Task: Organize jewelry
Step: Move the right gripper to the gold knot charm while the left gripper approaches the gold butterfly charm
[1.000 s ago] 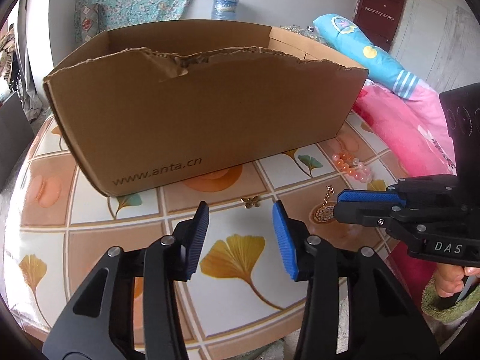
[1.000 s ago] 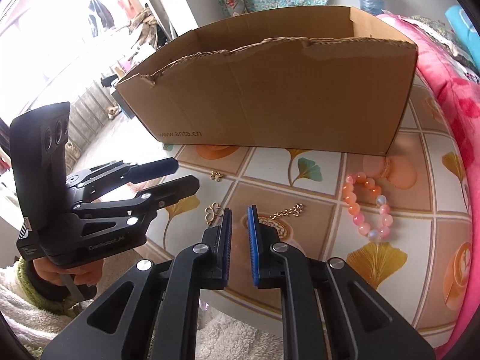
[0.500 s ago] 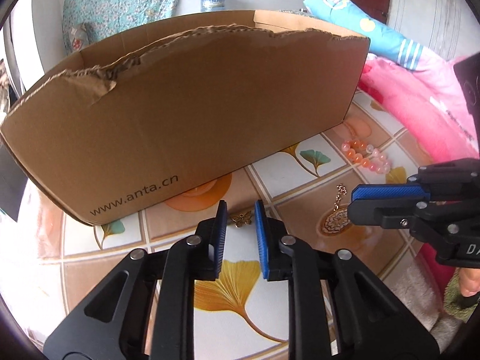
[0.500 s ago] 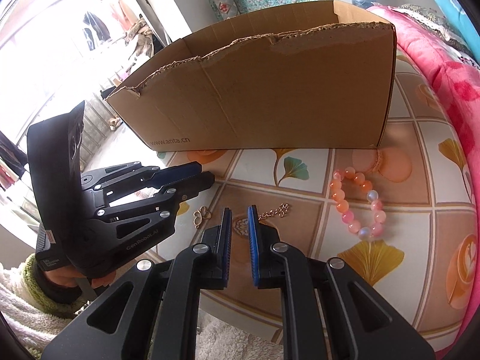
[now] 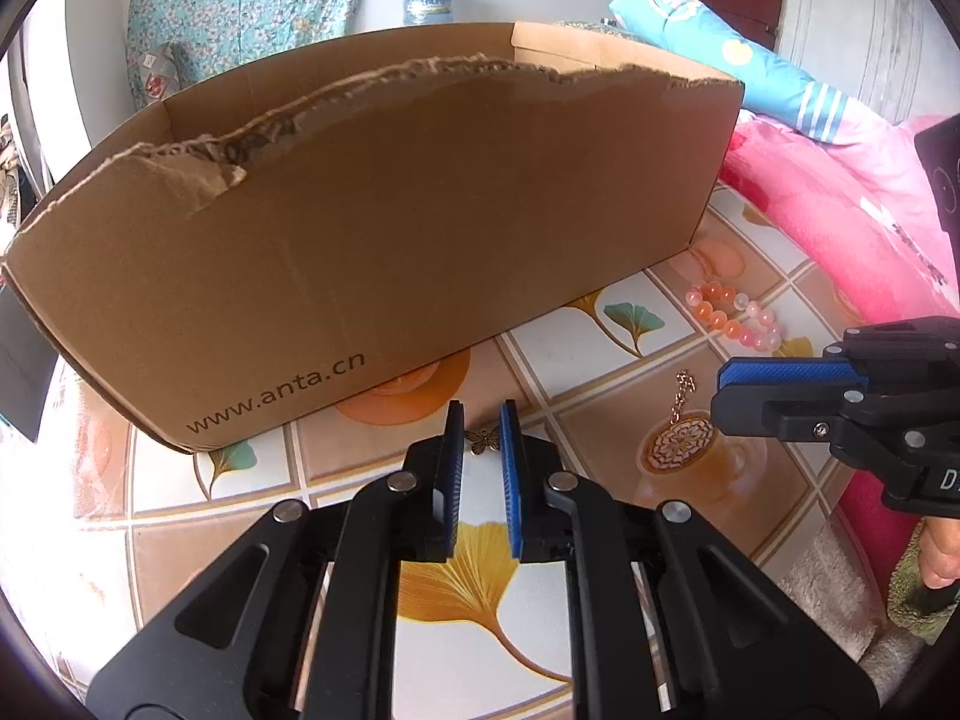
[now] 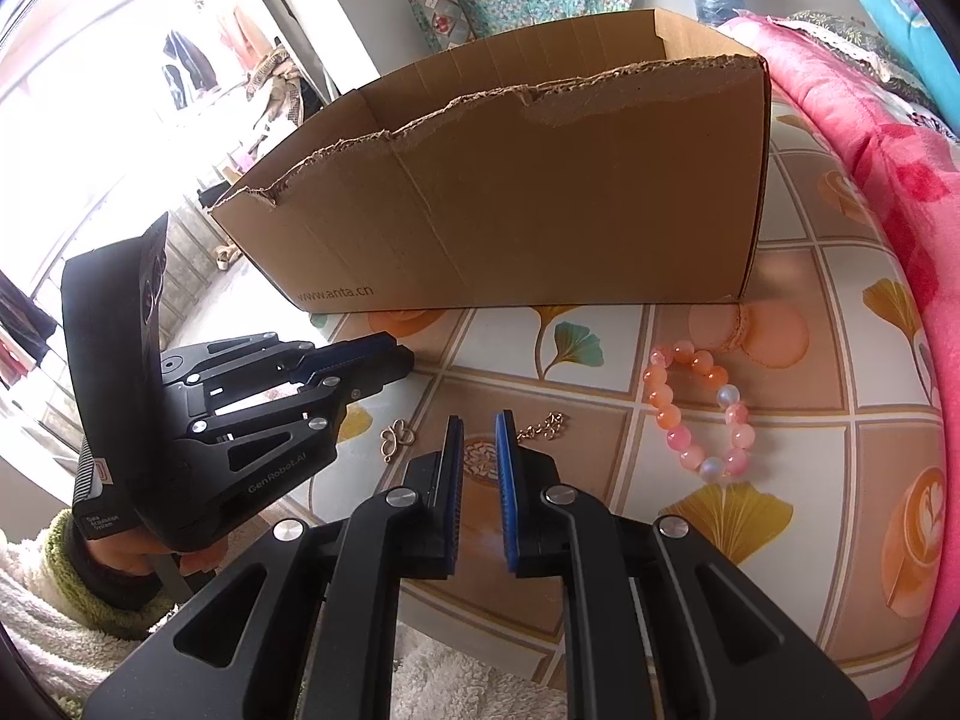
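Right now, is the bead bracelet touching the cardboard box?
Apart. The right wrist view shows bare tablecloth between the bead bracelet and the cardboard box.

Cardboard box (image 6: 540, 198) at back of tabletop (image 6: 780, 420). Before it, left to right: butterfly charm (image 5: 485, 440), chain pendant (image 5: 681, 432), bead bracelet (image 6: 699, 414).

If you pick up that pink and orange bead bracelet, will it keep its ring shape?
Probably not: the bead bracelet looks strung, so it would likely sag from the pinch point. Its round, glossy beads may slip between pads and roll a little if nudged.
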Available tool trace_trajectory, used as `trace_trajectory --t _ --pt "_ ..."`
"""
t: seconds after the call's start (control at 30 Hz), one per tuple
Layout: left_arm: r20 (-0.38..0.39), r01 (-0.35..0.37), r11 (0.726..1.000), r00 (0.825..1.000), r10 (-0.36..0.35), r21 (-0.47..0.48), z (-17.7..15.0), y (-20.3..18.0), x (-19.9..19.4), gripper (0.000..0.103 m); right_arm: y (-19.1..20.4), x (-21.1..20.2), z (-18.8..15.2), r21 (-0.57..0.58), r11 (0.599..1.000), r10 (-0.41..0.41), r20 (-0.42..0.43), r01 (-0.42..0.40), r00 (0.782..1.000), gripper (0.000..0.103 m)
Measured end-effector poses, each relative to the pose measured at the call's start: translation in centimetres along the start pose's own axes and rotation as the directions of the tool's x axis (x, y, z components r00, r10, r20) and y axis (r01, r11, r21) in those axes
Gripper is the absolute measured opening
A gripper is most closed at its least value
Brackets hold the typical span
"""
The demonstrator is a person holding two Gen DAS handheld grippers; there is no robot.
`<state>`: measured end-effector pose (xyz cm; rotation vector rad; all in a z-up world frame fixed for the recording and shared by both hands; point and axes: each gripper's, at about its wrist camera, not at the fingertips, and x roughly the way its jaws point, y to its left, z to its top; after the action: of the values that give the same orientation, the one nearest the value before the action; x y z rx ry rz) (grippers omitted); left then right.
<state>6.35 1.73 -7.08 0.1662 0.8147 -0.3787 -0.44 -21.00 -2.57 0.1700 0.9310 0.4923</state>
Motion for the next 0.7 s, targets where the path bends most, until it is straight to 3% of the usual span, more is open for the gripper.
trace_trajectory --t 0.2,0.27,0.33,0.7 --pt "0.032 -0.009 1.0 0.999 0.01 -0.029 0.1 1.2 -1.5 0.011 1.5 0.2 -0.2 -0.027 0.999 0.021 -0.014 -0.021 1.0 0.013" --pt "0.038 -0.015 0.999 0.999 0.017 -0.042 0.0 1.6 -1.8 0.011 2.4 0.5 -0.4 -0.047 0.999 0.023 -0.022 -0.024 0.999 0.027" --pt "0.042 -0.02 0.998 0.999 0.023 -0.057 -0.1 2.0 -2.1 0.011 3.4 0.9 -0.5 -0.077 0.997 0.011 -0.024 -0.013 1.0 0.031" --pt "0.042 -0.024 0.994 0.999 0.028 -0.104 -1.0 3.6 -2.8 0.011 6.9 3.9 -0.5 -0.318 0.948 -0.038 -0.07 0.014 0.997 0.031"
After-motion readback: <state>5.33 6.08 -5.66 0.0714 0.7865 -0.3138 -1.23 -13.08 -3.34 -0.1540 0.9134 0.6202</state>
